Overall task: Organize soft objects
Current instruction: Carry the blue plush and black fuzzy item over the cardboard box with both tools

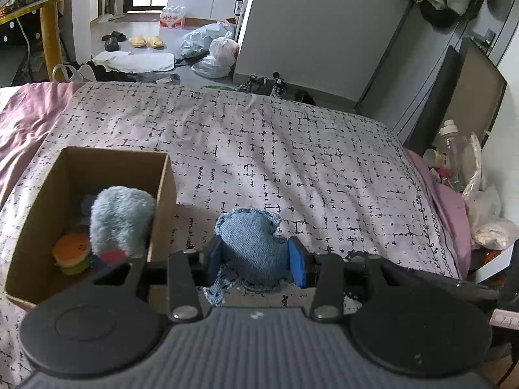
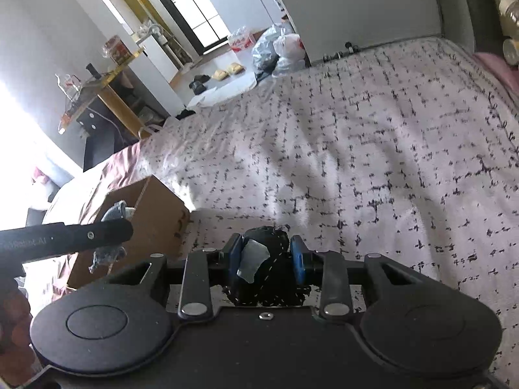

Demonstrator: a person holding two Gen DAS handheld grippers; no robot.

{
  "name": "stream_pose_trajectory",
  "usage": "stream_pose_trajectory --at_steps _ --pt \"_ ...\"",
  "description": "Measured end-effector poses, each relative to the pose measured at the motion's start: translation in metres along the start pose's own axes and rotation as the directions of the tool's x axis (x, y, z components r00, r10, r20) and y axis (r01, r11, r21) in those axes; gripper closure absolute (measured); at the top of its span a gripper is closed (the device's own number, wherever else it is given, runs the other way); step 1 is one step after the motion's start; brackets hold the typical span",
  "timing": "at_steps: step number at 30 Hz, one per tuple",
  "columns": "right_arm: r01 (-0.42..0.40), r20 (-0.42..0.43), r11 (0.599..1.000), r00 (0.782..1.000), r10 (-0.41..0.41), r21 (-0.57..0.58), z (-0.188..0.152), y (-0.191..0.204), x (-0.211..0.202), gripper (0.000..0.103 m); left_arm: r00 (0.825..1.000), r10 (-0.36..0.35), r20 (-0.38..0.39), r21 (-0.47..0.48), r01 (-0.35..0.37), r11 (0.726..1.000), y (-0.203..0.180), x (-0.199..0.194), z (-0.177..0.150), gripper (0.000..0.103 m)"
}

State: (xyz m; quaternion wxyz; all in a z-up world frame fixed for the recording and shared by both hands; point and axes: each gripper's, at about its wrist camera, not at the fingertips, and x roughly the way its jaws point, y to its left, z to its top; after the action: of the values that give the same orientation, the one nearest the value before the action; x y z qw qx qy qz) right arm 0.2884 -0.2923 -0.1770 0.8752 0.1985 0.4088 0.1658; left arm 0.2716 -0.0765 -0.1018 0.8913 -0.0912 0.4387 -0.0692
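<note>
The cardboard box [image 1: 162,194] sits on the bed [image 1: 292,149], left of the denim toy [image 1: 249,243].

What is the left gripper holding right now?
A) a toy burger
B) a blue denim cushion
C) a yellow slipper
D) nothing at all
B: in the left wrist view, the left gripper is closed on a blue denim cushion, which sits between its blue pads just right of the cardboard box; the toy burger lies inside that box.
</note>
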Motion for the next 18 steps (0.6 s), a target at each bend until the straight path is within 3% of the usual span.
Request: stream_pose_trajectory --at_steps 18 --pt "-0.027 0.075 0.999 0.997 0.03 -0.039 0.003 0.052 -0.026 0.071 0.996 -0.017 0.083 -0.054 0.022 0.998 0.04 -0.049 -0.001 0.061"
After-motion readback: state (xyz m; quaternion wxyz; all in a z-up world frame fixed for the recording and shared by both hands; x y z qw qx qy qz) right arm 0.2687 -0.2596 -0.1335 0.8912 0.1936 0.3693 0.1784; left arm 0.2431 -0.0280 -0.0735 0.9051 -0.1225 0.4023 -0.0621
